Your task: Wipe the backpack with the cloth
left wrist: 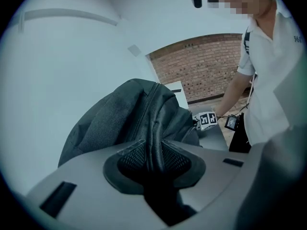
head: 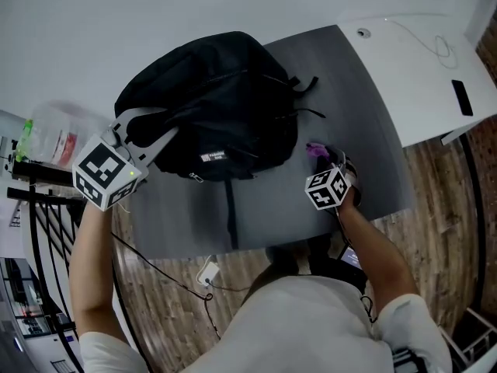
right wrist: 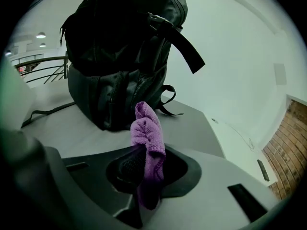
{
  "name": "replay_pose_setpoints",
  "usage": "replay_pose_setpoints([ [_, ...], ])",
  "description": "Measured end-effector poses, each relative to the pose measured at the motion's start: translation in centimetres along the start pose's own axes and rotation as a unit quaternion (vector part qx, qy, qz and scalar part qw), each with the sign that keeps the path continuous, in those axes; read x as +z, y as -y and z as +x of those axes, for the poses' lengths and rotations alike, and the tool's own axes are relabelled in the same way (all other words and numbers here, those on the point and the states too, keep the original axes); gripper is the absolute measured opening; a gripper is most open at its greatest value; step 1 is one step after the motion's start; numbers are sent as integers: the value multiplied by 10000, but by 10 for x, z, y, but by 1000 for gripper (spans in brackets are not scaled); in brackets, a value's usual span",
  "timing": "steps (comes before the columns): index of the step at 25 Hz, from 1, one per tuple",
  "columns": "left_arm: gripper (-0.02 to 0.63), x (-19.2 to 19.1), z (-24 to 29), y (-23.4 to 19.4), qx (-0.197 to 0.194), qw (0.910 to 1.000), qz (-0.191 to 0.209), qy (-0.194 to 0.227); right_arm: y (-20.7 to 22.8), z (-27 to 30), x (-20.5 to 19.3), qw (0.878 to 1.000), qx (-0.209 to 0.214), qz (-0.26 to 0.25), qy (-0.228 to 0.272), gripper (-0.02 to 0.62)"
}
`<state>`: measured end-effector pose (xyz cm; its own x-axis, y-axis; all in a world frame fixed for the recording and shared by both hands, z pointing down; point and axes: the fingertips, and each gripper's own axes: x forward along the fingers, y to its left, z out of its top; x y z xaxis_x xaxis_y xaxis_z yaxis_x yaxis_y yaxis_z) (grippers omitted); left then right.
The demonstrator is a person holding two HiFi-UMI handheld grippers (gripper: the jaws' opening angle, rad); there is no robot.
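**Cloth poised beside a slumping backpack**

Pinching the purple cloth (right wrist: 146, 128) tightly in the right gripper (right wrist: 144, 169), just off the backpack's (head: 217, 107) right side and not yet touching it. Bracketing a raised ridge of fabric on the backpack's left side with the left gripper (left wrist: 156, 159), slightly parted, not visibly squeezing. Resting the backpack on the grey table (head: 349, 115), sagging like soft, part-empty fabric, so probably light enough to slide under a wiping stroke. Judging that ridge or a strap to be the firmest hold for steadying, with loose panels likely just denting. Bunching the limp cloth to avoid snagging on the straps.
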<state>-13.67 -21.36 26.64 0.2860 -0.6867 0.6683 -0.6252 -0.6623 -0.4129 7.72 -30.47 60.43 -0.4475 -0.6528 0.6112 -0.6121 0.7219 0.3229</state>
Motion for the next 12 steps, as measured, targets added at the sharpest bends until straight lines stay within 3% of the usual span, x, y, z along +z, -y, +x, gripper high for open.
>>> replay_pose_setpoints([
  [12, 152, -5, -34, 54, -294, 9980, 433, 360, -8, -52, -13, 9994, -288, -16, -179, 55],
])
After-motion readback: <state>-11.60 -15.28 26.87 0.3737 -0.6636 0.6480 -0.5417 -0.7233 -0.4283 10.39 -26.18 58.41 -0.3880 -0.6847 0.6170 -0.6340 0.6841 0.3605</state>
